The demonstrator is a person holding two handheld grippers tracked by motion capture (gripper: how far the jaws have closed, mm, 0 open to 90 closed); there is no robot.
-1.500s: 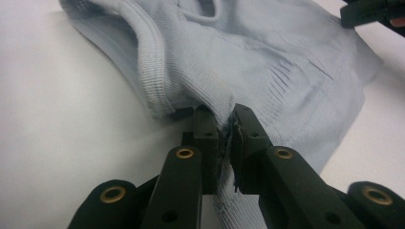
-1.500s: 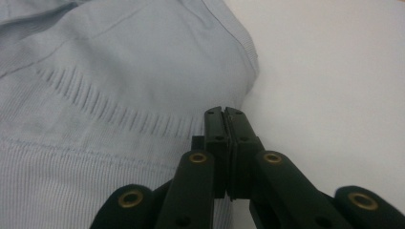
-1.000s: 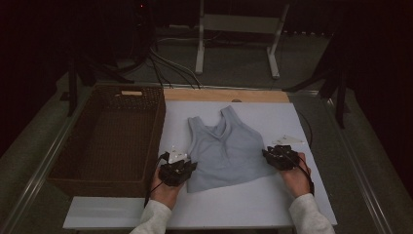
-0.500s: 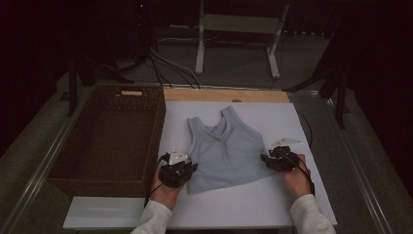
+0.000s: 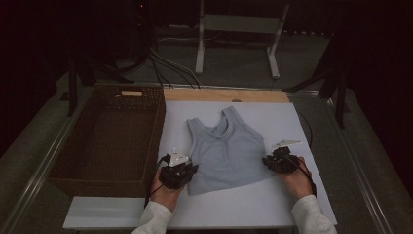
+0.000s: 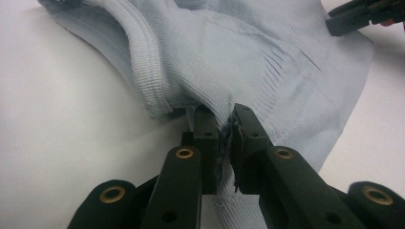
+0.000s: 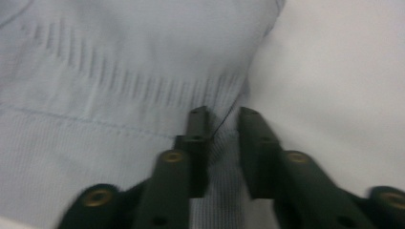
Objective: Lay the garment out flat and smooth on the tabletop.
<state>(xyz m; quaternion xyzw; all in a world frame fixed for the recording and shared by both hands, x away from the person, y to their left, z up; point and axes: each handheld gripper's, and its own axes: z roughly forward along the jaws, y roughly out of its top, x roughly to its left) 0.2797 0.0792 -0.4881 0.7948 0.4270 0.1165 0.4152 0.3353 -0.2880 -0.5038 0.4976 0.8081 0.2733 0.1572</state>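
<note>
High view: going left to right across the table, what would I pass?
wicker basket → left claw → pale blue tank top → right claw

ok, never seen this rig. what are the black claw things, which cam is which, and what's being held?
No robot here: a person holds a two-jaw gripper in each hand. The high view looks down on the table from above the person; the left gripper and right gripper sit at the two lower corners of a light blue tank top. Beside it stands a wicker basket. The other two pictures come from cameras riding on the grippers, looking along their black jaws. In the left gripper view, the jaws are shut on a fold of the top's hem. In the right gripper view, the jaws have just been closing with the hem between them, a small gap showing, so that grip looks not yet firm.
</note>
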